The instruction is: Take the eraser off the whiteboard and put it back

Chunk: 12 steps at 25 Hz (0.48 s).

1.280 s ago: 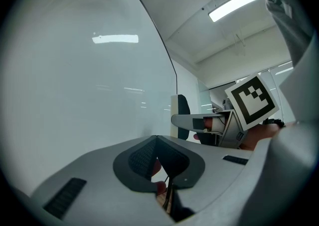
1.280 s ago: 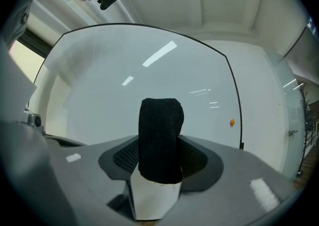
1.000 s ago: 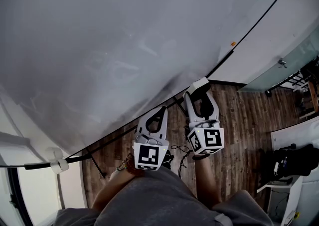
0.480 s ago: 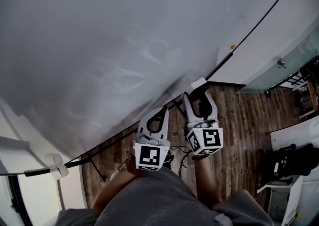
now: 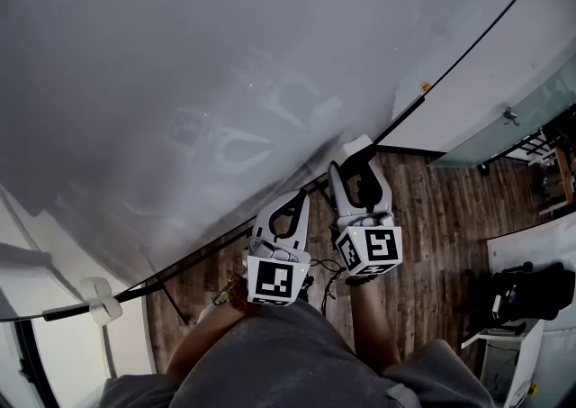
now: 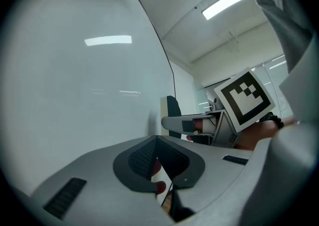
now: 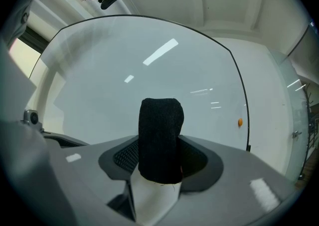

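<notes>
Slightly along the lower edge of the large glossy whiteboard [image 5: 225, 55] both grippers have drifted. Clamped upright in the right tongs [image 7: 159, 155] is the black-felt white-bodied eraser [image 7: 160, 137], facing the board; the left tongs [image 6: 154, 142] are pressed together, empty.

We're in an office or meeting room here. A huge black-framed whiteboard [image 5: 225, 64] fills the wall, with wood-plank flooring [image 5: 432, 244] below it. A frosted glass partition [image 5: 522, 127] stands off to the right, and a long strip light [image 6: 228, 1] shines from the white ceiling.
</notes>
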Each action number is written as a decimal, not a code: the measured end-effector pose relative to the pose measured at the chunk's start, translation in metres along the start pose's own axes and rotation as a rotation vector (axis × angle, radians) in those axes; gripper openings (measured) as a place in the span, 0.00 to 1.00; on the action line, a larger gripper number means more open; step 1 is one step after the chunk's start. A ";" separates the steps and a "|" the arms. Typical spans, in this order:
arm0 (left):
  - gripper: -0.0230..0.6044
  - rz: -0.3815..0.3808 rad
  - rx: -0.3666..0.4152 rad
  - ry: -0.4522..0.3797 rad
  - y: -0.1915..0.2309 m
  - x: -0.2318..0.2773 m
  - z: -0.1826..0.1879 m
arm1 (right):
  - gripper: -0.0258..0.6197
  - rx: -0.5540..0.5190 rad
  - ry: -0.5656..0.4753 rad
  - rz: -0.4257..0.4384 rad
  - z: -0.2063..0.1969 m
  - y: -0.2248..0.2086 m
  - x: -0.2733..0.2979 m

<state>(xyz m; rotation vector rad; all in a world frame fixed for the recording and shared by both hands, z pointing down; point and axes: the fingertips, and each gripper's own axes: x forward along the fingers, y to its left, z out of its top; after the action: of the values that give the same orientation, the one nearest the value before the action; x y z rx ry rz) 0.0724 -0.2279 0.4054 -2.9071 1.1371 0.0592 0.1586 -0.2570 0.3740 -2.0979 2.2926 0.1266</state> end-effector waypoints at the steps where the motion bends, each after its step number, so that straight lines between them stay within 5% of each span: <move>1: 0.05 -0.005 0.000 0.001 -0.001 0.001 0.000 | 0.40 0.000 0.000 0.001 0.000 0.000 0.002; 12: 0.05 -0.019 -0.002 -0.003 -0.001 0.011 -0.001 | 0.40 0.008 0.005 0.010 -0.004 -0.002 0.016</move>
<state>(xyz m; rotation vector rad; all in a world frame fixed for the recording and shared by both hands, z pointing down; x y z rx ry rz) 0.0816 -0.2346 0.4059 -2.9180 1.1101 0.0640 0.1596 -0.2730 0.3769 -2.0860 2.3032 0.1126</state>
